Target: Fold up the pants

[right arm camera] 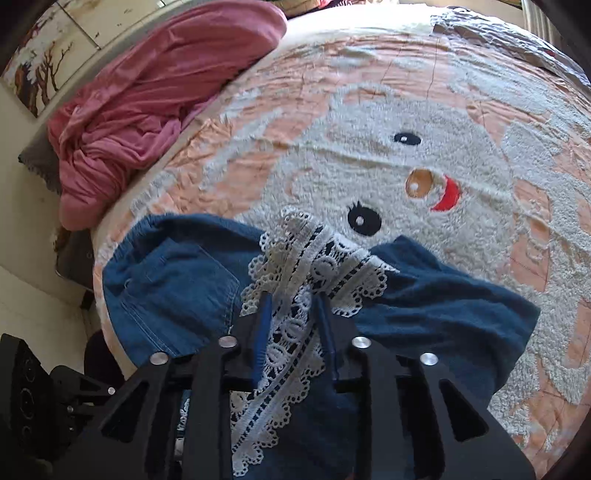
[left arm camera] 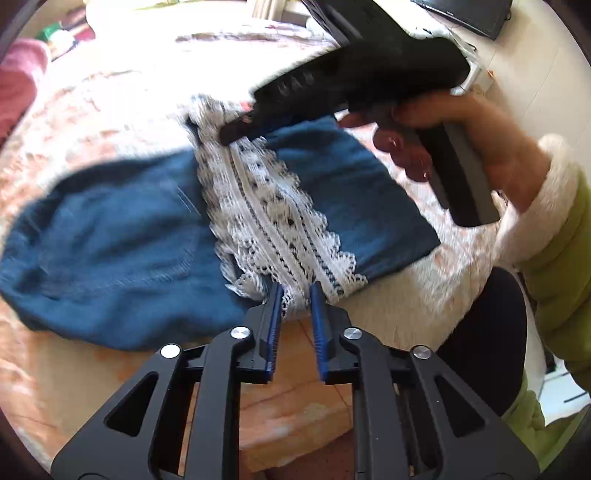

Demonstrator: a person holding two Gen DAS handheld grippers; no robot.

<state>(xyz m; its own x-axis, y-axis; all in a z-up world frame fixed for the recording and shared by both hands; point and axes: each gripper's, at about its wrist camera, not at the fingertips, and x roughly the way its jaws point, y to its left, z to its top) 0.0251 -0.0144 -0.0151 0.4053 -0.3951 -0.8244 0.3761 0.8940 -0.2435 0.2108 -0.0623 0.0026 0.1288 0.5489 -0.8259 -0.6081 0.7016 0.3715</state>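
Blue denim pants [left arm camera: 110, 236] with white lace trim [left arm camera: 273, 221] lie folded over on the bed. My left gripper [left arm camera: 295, 295] has its jaws a little apart around the near end of the lace hem, at the bed's edge. My right gripper [left arm camera: 236, 129] reaches in from the right, its tips on the far end of the lace. In the right wrist view the pants [right arm camera: 173, 280] lie under my right gripper [right arm camera: 293, 295], whose jaws stand apart over the lace [right arm camera: 295, 325]. No firm grip on the fabric shows.
The bed has a peach and white fluffy cover [right arm camera: 388, 147] with a cartoon face. A pink blanket [right arm camera: 155, 96] is bunched at the bed's far left. A black chair seat [left arm camera: 484, 350] stands beside the bed. A dark monitor [left arm camera: 469, 14] is at the back right.
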